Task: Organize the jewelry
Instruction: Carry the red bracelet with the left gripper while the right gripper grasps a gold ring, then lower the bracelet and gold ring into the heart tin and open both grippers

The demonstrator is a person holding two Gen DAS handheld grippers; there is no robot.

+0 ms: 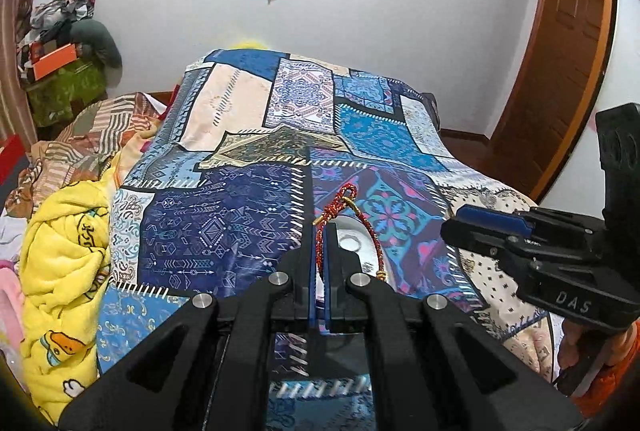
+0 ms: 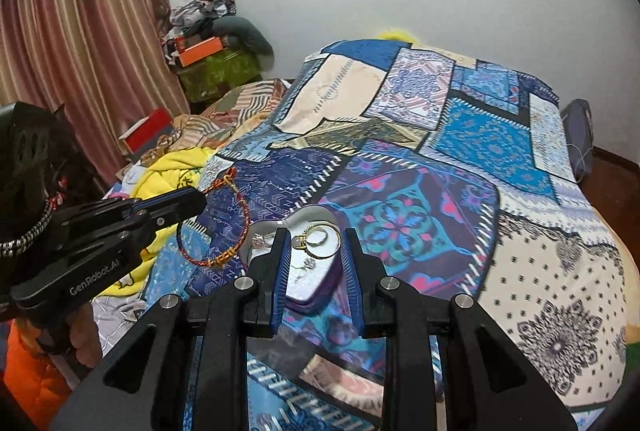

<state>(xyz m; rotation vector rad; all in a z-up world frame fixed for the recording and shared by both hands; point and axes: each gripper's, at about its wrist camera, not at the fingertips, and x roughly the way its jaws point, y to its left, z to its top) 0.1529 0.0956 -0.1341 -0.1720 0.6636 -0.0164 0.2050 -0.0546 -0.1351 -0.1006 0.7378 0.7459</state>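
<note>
Rings (image 2: 316, 237) in heart tin (image 2: 320, 283), plain only from right wrist.

Black grippers, blue-padded fingers (image 2: 280, 271), silver screws, "GenRobot.AI" marking, orange sleeve (image 2: 28, 383)
</note>
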